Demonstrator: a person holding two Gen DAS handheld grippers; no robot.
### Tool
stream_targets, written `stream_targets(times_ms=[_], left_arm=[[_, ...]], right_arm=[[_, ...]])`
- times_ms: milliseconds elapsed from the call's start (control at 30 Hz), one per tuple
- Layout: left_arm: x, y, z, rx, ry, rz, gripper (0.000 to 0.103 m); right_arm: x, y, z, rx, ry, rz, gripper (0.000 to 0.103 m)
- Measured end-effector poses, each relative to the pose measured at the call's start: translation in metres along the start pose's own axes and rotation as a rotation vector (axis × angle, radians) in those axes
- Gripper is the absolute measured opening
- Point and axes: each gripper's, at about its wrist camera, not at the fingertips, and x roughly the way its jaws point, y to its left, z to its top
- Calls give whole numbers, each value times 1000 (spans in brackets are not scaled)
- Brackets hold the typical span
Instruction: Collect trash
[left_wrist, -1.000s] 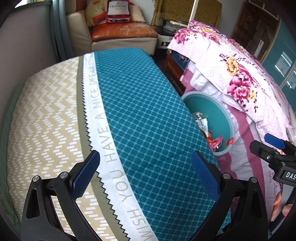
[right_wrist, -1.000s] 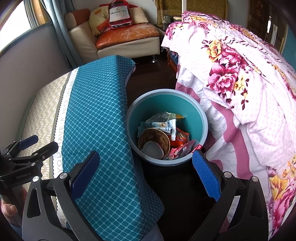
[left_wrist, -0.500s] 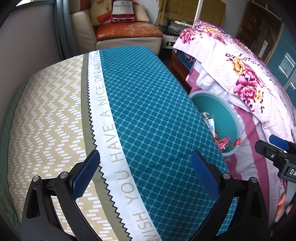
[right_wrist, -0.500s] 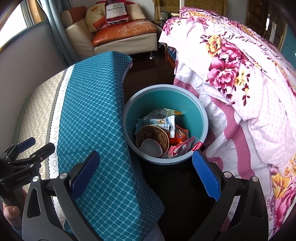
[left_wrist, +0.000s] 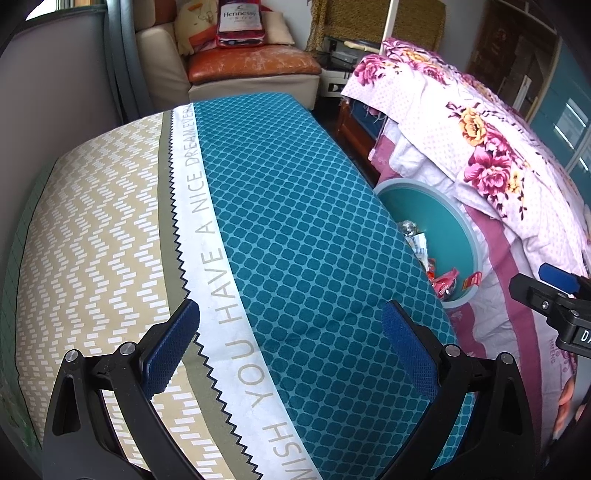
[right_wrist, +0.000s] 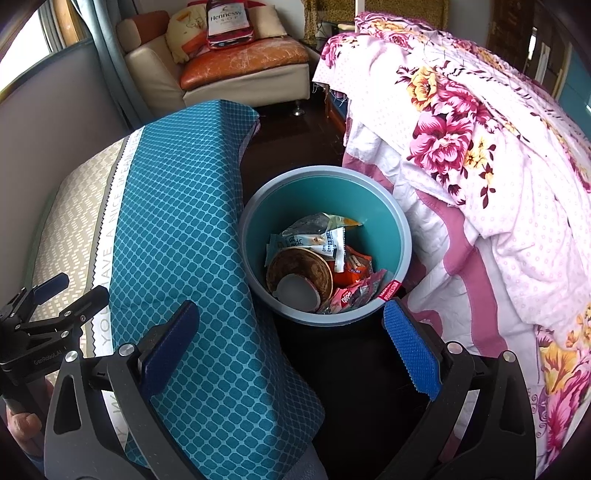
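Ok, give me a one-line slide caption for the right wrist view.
Open right claw above the teal bin of wrappers, between table and floral bedding.

Soft daylight seemingly from upper left, sharp focus, fisheye-warped, vignetted edges

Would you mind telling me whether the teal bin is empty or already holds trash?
It holds trash: the teal bin contains a paper bowl and snack wrappers covering its bottom.

Two wrist cams, both angled down and forward

Left looks across the teal-and-beige patterned tablecloth counter (left_wrist: 280, 236); right hangs close above the round teal plastic bin (right_wrist: 400, 236); both catch both.
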Motion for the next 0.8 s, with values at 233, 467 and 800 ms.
stream_targets(times_ms=[233,467,800], left_arm=[[-3,-2,0,1,-3,8,99],[-4,-3,-1,1,-3,7,99],[-10,-13,-2,18,-8,16,99]], right_arm=[[-3,-1,0,1,-4,2,96],[-7,-2,-1,2,-6,4,96],[-13,-5,-2,6,-24,8,96]])
